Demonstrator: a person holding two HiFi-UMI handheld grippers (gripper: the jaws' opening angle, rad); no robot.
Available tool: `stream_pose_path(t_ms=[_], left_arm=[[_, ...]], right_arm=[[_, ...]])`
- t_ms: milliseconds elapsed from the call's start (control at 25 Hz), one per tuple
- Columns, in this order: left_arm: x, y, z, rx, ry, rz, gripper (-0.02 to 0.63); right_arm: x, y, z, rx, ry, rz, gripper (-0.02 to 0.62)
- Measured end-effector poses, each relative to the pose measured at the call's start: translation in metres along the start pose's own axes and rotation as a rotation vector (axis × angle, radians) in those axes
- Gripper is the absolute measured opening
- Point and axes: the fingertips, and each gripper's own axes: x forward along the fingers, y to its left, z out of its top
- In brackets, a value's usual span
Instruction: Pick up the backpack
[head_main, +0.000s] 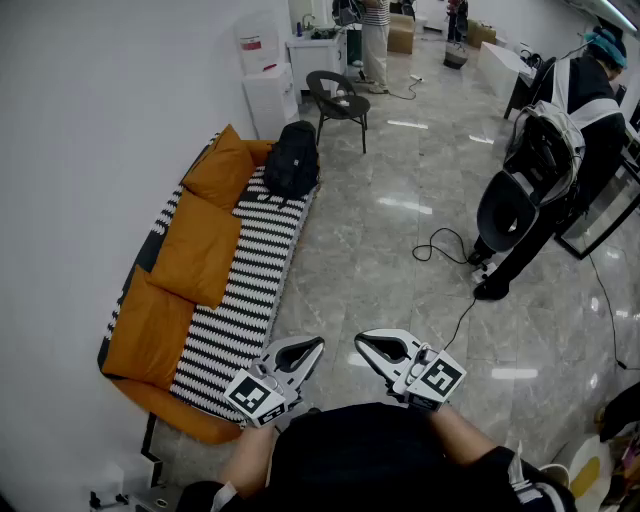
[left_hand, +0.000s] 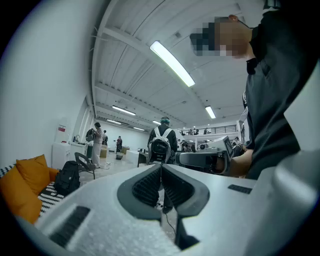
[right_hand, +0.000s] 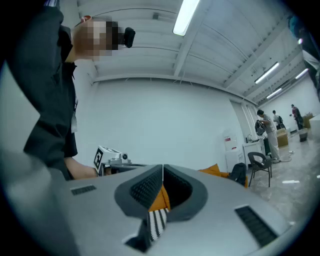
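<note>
Floor: grey polished stone floor (head_main: 400, 240), with lamp reflections on it.
Sofa: long sofa with a black-and-white striped seat (head_main: 250, 290), standing along the white wall at the left.
Cushions: three large orange fabric cushions (head_main: 195, 250) lean in a row on the back of the sofa.
Person: a person in dark clothes (head_main: 575, 150) stands at the right, bent forward, well apart from the sofa.
Chair: black round chair (head_main: 338, 95), just beyond the far end of the sofa.
Backpack: black fabric backpack (head_main: 291, 160) stands upright on the far end of the sofa, beside the last cushion; no gripper touches it.
Left gripper: white left gripper (head_main: 316, 345) is held level near the body, far from the backpack; its jaws are pressed together with nothing between them.
Right gripper: white right gripper (head_main: 361, 343), just beside the left one; jaws also closed and empty.
Cable: thin black cable (head_main: 440, 245) lies curled on the floor near the person's feet.
</note>
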Motion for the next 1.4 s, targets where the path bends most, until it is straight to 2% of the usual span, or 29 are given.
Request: stream_pose_path(t_ms=[520, 880, 1080, 1400], left_arm=[[0.016, -0.023, -0.005, -0.021, 0.007, 0.018, 0.025], [0.036, -0.045, -0.006, -0.031, 0.001, 0.037, 0.025], [0.047, -0.058, -0.006, -0.064, -0.015, 0.049, 0.025], [0.058, -0.080, -0.023, -0.079, 0.039, 0.070, 0.025]], right_arm=[[-0.027, 0.001, 0.003, 0.022, -0.016, 0.016, 0.029], [-0.057, -0.002, 0.000, 0.056, -0.027, 0.068, 0.029], [-0.074, -0.009, -0.003, 0.088, -0.022, 0.098, 0.029], [-0.097, -0.022, -0.019, 0.147, -0.021, 0.112, 0.029]])
